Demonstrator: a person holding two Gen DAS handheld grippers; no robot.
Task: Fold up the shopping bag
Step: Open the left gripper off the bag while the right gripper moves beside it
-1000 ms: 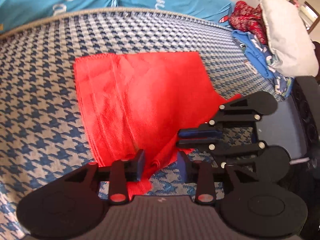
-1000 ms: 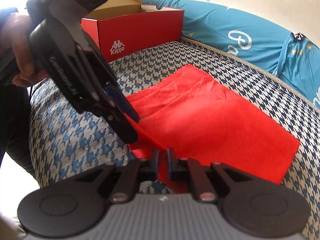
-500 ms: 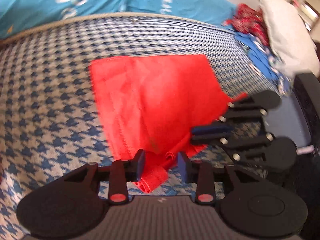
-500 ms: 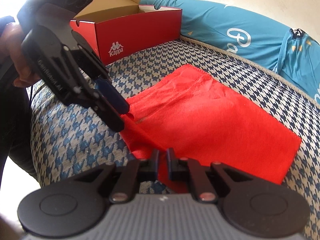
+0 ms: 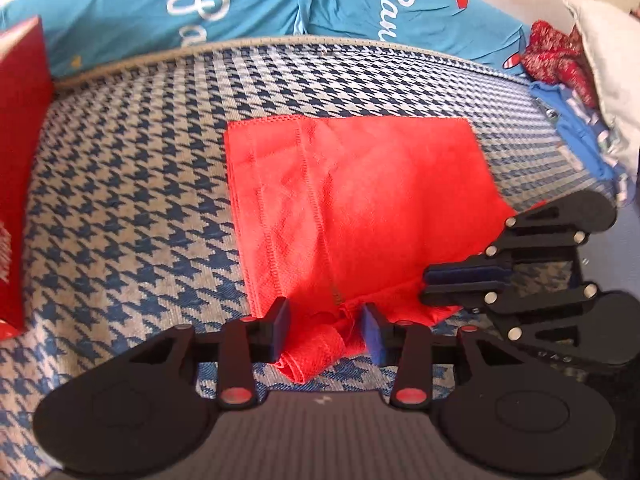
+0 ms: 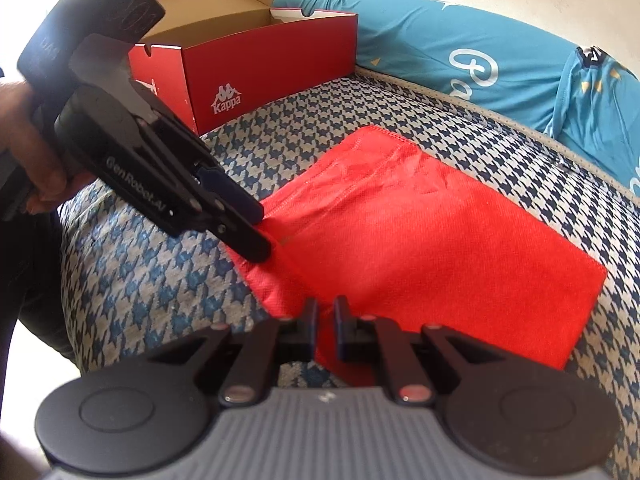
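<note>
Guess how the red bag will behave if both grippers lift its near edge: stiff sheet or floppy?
Probably floppy: the red bag lies flat on the bed cover, and its strap bunches limply inside the open left gripper. Likely light, being thin woven fabric. Held at one edge by the right gripper, the rest would probably drape.
</note>
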